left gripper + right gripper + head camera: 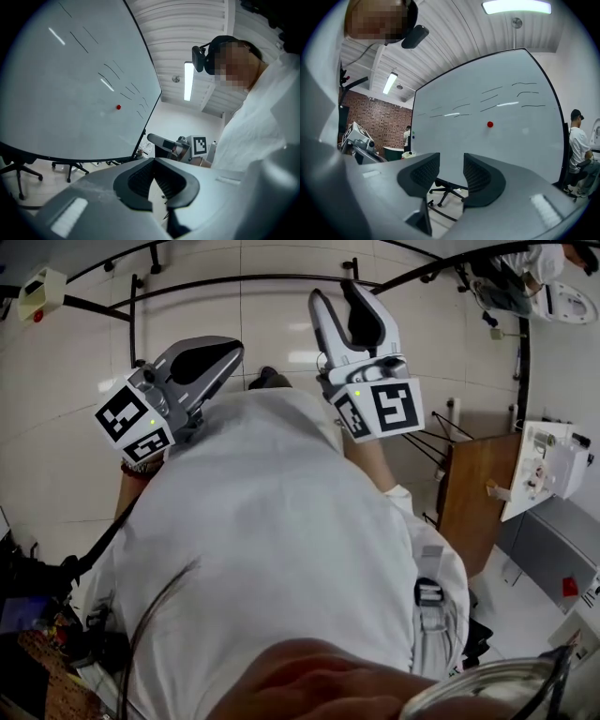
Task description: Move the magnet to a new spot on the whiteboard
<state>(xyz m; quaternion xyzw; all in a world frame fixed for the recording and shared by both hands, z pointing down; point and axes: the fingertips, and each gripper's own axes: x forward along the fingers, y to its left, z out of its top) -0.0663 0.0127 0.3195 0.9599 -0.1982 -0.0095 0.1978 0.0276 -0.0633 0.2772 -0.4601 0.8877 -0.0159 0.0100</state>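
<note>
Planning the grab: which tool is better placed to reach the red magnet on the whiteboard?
Probably the right tool: its jaws stand apart, and the magnet sits almost straight ahead. The left tool sees it off to one side.

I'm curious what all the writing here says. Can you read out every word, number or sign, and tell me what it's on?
No readable words or numbers anywhere.
Whiteboard: only short dark marker strokes, no letters.
Marker cubes on the left gripper and right gripper: black-and-white square patterns, not text.
White device at the head view's right edge: any print is too small to read.
</note>
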